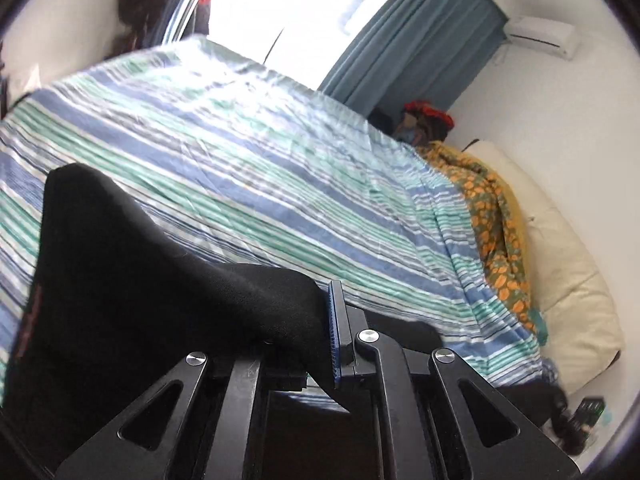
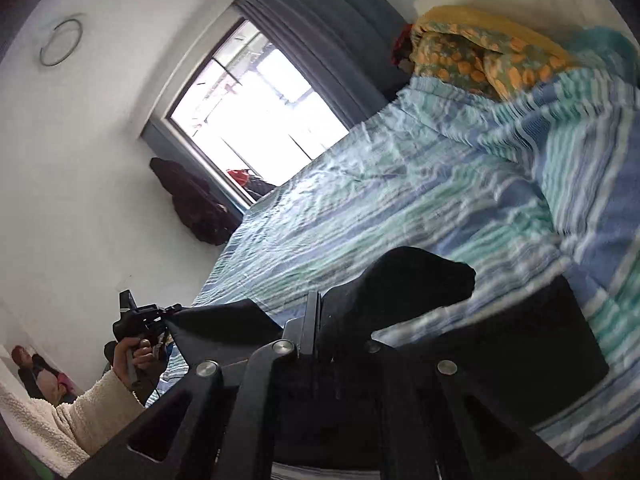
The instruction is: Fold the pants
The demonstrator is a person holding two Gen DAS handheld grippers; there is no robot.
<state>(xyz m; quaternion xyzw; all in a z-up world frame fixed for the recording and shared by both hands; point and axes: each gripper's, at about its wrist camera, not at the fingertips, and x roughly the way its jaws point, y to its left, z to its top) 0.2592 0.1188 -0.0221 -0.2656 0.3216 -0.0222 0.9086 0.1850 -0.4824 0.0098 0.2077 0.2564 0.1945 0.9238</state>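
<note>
The black pants hang lifted above a bed with a blue, green and white striped sheet. My left gripper is shut on an edge of the pants, and the cloth drapes off to the left of the blue pad. In the right wrist view my right gripper is shut on another part of the black pants, which bunch over its fingers and trail down onto the striped sheet. The left gripper shows at lower left, held by a hand, pinching a stretched corner of the pants.
An orange floral quilt and a cream pillow lie at the bed's right end. A blue curtain and a bright window stand behind the bed. Dark clothes hang on the wall. A cream fleece sleeve is at lower left.
</note>
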